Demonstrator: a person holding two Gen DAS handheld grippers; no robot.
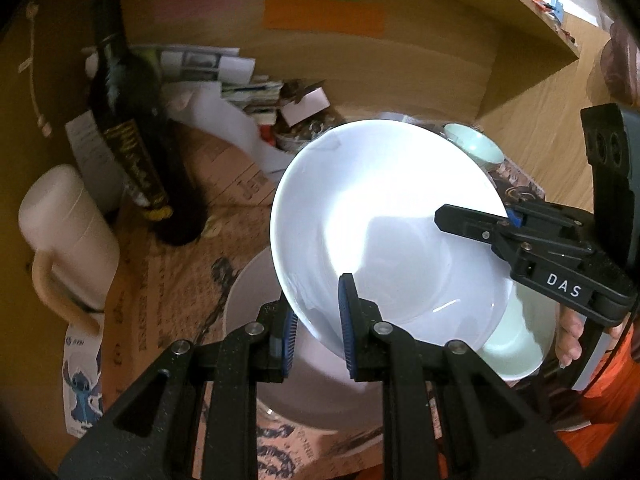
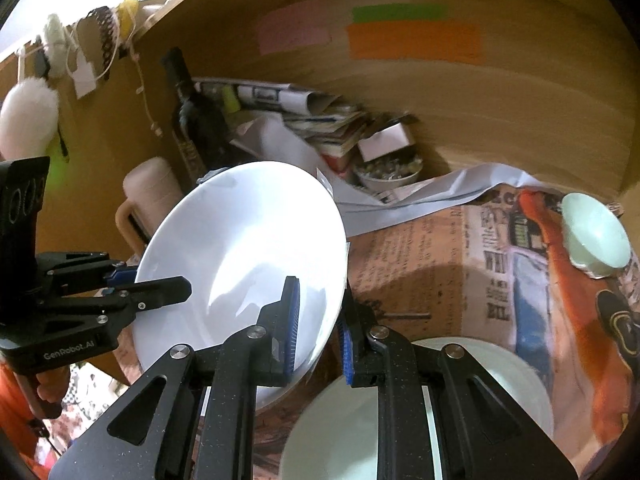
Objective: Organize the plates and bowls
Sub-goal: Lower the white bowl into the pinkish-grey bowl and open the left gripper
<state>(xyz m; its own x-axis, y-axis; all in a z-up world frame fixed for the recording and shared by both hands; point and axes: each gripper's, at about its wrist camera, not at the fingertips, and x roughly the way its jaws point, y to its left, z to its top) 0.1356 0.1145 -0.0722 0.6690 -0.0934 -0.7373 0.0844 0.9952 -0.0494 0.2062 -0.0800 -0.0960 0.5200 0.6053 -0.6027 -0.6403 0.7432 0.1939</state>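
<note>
A white plate [image 1: 384, 216] is held tilted in the air by both grippers. My left gripper [image 1: 318, 328] is shut on its near rim. My right gripper [image 2: 318, 330] is shut on the opposite rim, and it also shows in the left wrist view [image 1: 472, 220]. The plate shows in the right wrist view [image 2: 248, 248] too. Below it lie a pale pink plate [image 1: 256, 304] and a pale green plate [image 1: 520, 340], also in the right wrist view [image 2: 480, 384]. A small pale green bowl [image 2: 596, 236] sits at the far right on newspaper.
A dark wine bottle [image 1: 128, 120] and a cream jug [image 1: 68, 232] stand at the left. Papers, a box and a bowl of small items [image 2: 384, 172] crowd the back against the wooden wall. Newspaper [image 2: 440, 264] covers the surface.
</note>
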